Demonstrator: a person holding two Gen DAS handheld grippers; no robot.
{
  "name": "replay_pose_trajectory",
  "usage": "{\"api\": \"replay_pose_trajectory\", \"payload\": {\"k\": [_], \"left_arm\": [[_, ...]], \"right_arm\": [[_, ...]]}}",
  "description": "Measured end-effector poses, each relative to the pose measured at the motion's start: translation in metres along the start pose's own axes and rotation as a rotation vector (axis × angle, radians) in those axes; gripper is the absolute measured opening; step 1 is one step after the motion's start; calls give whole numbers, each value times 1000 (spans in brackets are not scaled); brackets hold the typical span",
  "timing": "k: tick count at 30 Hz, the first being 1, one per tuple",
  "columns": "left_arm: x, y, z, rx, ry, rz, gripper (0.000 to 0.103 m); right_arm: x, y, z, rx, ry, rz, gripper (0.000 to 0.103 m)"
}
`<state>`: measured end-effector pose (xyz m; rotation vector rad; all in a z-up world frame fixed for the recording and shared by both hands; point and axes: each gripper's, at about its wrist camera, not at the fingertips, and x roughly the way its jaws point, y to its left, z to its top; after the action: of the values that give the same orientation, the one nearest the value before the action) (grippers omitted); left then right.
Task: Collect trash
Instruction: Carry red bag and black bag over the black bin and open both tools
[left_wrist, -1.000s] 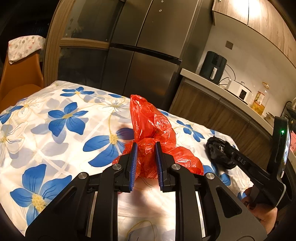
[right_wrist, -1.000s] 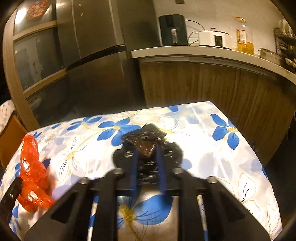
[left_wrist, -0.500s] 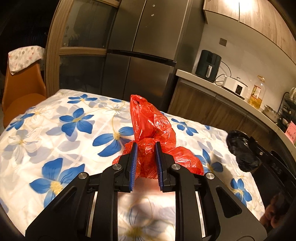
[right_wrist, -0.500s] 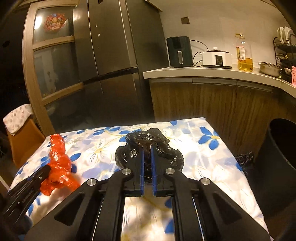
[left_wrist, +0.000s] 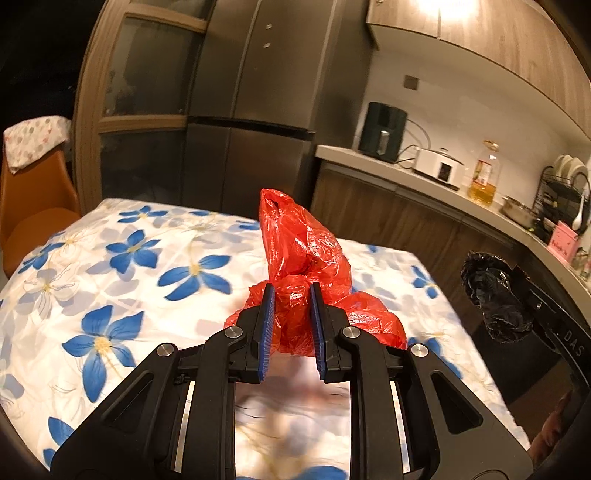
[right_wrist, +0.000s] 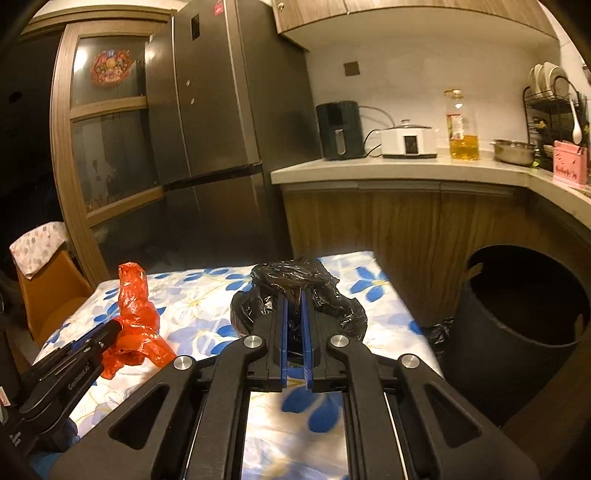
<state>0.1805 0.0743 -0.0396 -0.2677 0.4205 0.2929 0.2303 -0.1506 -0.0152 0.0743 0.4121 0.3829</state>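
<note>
My left gripper (left_wrist: 291, 291) is shut on a crumpled red plastic bag (left_wrist: 303, 247), held up above the flowered tablecloth (left_wrist: 122, 266). In the right wrist view the same red bag (right_wrist: 135, 314) hangs from the left gripper (right_wrist: 110, 328) at the left. My right gripper (right_wrist: 294, 299) is shut on a knotted black plastic bag (right_wrist: 295, 277), lifted over the table's right end. That black bag (left_wrist: 491, 291) shows in the left wrist view at the right edge. A tall black trash bin (right_wrist: 524, 325) with an open mouth stands on the floor to the right of the table.
A dark fridge (right_wrist: 218, 122) and a wood-framed glass cabinet (right_wrist: 99, 147) stand behind the table. The kitchen counter (right_wrist: 399, 170) carries an air fryer, a cooker, an oil bottle and a metal bowl. An orange chair (left_wrist: 33, 206) sits at the table's left end.
Both grippers have risen and pulled back from the table with their bags. The right jaws closed tighter on the black bag, and the trash bin came into view at the right.
</note>
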Motion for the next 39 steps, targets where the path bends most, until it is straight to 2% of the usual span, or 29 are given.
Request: {"api": "replay_pose_trajectory", "payload": {"k": [9, 39], "left_arm": [[-8, -53, 0, 57, -8, -77, 18], [-5, -226, -9, 259, -20, -349, 18]], "right_arm": [[-31, -39, 6, 32, -46, -66, 7], [-76, -148, 10, 115, -115, -279, 7]]}}
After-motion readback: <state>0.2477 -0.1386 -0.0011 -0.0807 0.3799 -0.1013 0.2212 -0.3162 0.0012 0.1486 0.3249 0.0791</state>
